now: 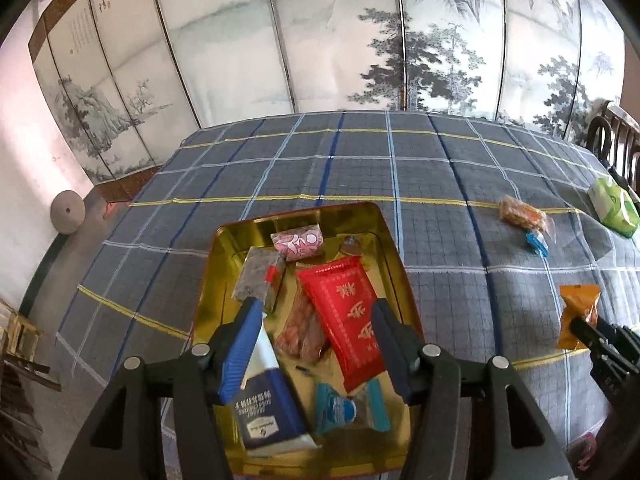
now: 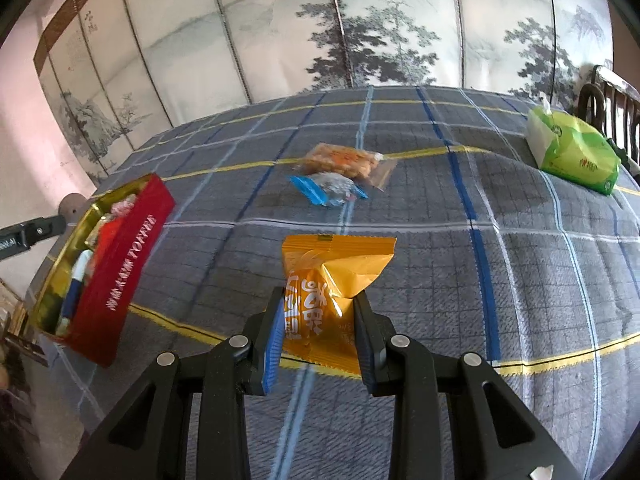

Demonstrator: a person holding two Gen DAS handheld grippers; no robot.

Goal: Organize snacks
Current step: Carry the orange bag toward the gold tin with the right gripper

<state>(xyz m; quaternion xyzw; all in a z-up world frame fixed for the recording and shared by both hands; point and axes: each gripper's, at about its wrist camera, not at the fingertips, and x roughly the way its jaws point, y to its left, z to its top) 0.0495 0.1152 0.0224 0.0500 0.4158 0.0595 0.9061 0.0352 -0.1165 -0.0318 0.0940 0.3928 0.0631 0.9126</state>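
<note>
Grip quality decides this step: the right gripper [image 2: 316, 316] has its two pads closed against the lower half of the orange packet [image 2: 332, 284], which looks puffy and crinkled, so a firm but not crushing squeeze seems wise. From the right wrist view the packet appears to sit low over the plaid tablecloth [image 2: 440, 280]; whether it is touching the cloth I cannot tell.

The red tin [image 2: 120, 280] lies at about nine o'clock from that packet, well apart from it, with its gold inside showing. A good carry would lift first, then swing toward nine o'clock, clearing the tin's near wall before letting go.

The left gripper [image 1: 314, 320] hovers over the tin [image 1: 388, 232] with its jaws spread wide and nothing between them. Below it lie a red packet [image 1: 348, 312], a blue and white packet [image 1: 264, 408], a teal candy [image 1: 352, 408] and a pink roll [image 1: 298, 242]. It probably ought to pull clear so the two grippers do not meet, and the drop could aim for a bare gold patch.

Two loose snacks wait at twelve o'clock from the orange packet: a clear-wrapped biscuit [image 2: 344, 160] and, just beside it, a blue-wrapped candy [image 2: 328, 188]. A green tissue pack [image 2: 572, 152] sits at two o'clock.
</note>
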